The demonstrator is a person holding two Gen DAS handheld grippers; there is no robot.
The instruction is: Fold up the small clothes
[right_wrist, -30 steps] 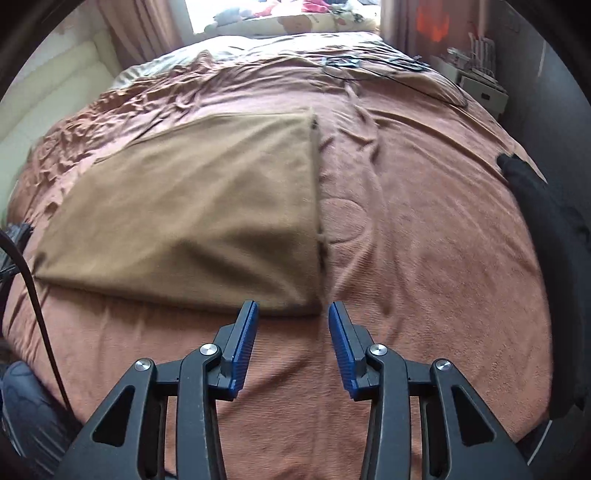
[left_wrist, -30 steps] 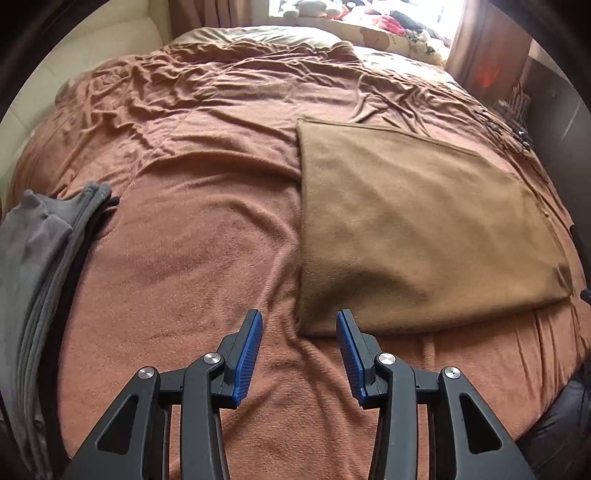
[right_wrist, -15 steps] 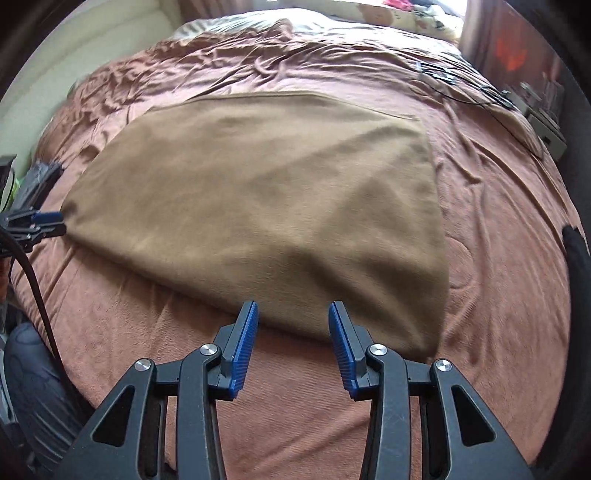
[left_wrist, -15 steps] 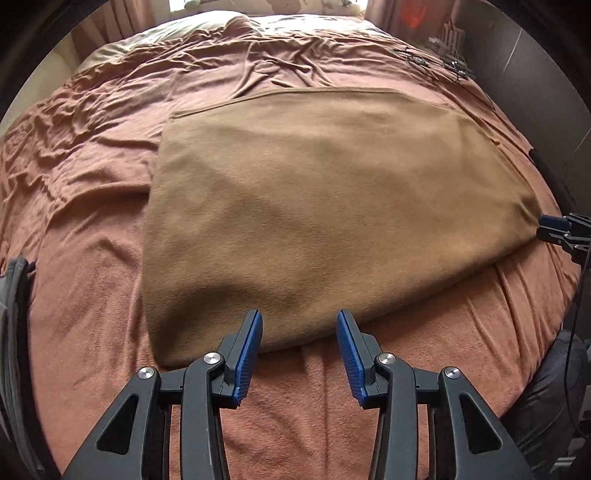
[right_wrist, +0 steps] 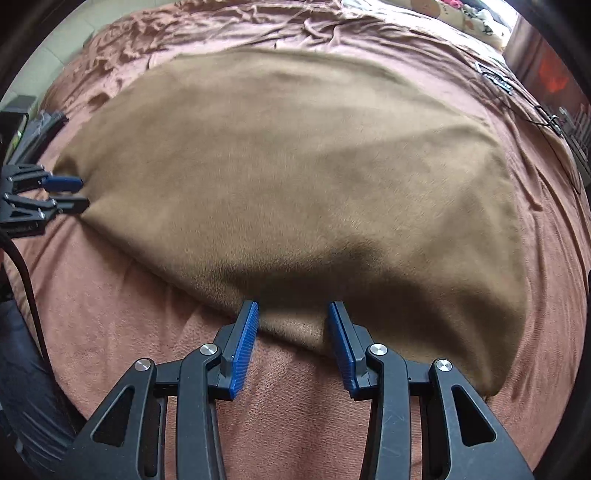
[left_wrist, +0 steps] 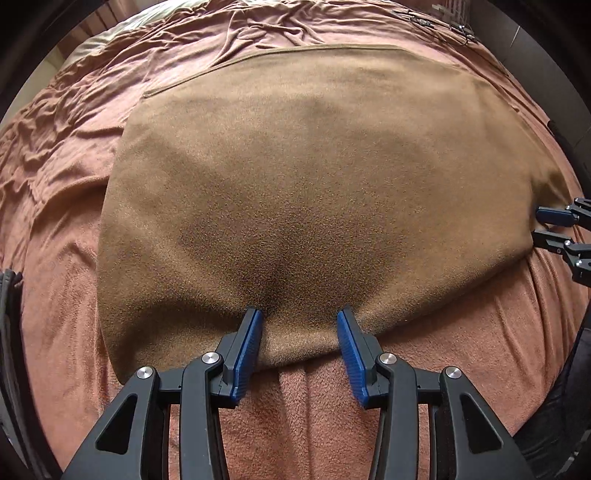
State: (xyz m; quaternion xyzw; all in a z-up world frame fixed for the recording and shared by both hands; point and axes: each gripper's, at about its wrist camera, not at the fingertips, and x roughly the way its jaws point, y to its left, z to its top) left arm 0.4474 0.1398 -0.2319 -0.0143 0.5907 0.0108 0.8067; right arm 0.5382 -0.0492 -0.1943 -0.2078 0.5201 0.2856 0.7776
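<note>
We see left gripper (left_wrist: 300,323) fingers parted, straddling near edge of tan cloth (left_wrist: 314,192), nothing clamped. Right gripper (right_wrist: 293,314) likewise, parted over same edge. Left view alone shows hemmed far edge; right view alone shows patterned bedding (right_wrist: 476,16) beyond. Cloth lies flat, folded, smooth on rust bedspread (left_wrist: 66,155) of bed.

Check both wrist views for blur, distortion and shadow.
Left wrist view: sharp, strong fisheye bulge, shadow on the flat brown fleece cloth at the left gripper. Right wrist view: cloth softly motion-blurred, darker shadow at the right gripper.
</note>
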